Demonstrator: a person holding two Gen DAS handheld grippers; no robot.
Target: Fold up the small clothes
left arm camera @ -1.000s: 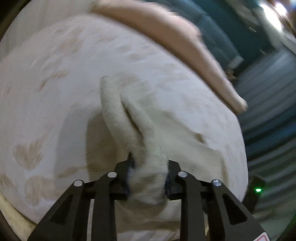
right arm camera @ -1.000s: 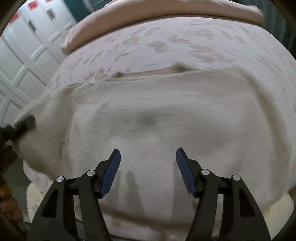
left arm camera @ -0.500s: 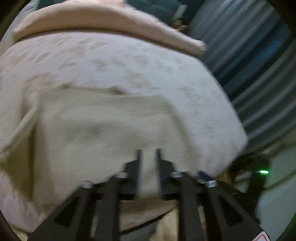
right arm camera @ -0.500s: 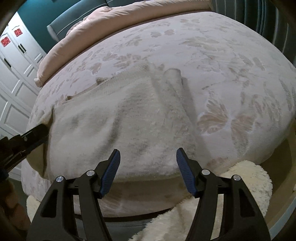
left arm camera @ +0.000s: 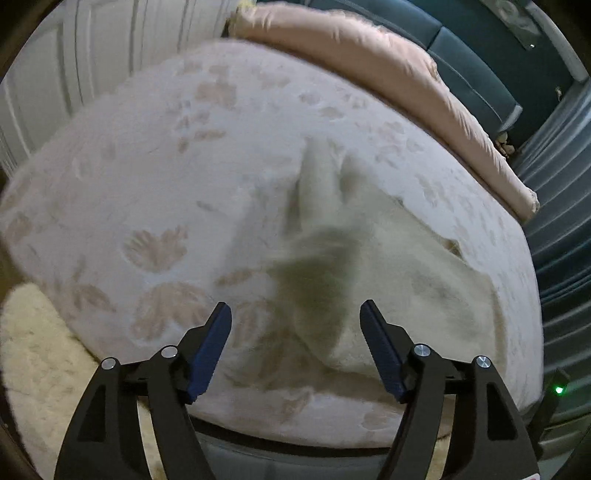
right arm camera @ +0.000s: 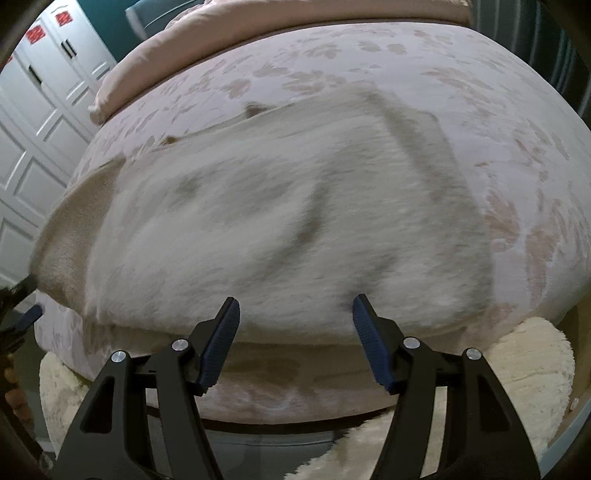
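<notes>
A cream fuzzy garment [left arm camera: 388, 258] lies on the bed's floral sheet [left arm camera: 147, 166], with a narrow part pointing toward the far side. My left gripper [left arm camera: 293, 305] hovers over its left near corner. Its jaws are opening, and nothing is pinched between the blue pads. In the right wrist view the garment [right arm camera: 277, 206] spreads wide across the sheet [right arm camera: 498, 110], blurred by motion. My right gripper [right arm camera: 295, 300] stands open just above the garment's near edge, and its pads grip nothing. One of the left gripper's fingers [right arm camera: 32, 314] shows at the far left edge of that view.
A pink duvet [left arm camera: 388, 66] is rolled along the far side of the bed [right arm camera: 221, 33]. A fluffy cream rug [left arm camera: 33, 350] lies on the floor by the near edge [right arm camera: 535, 362]. White wardrobe doors [right arm camera: 37, 110] stand to the left and a teal headboard [left arm camera: 472, 62] behind.
The left gripper has let go of the cream fold it was holding and its jaws have spread wide. Both views have swung; the garment now lies flat on the bed.
</notes>
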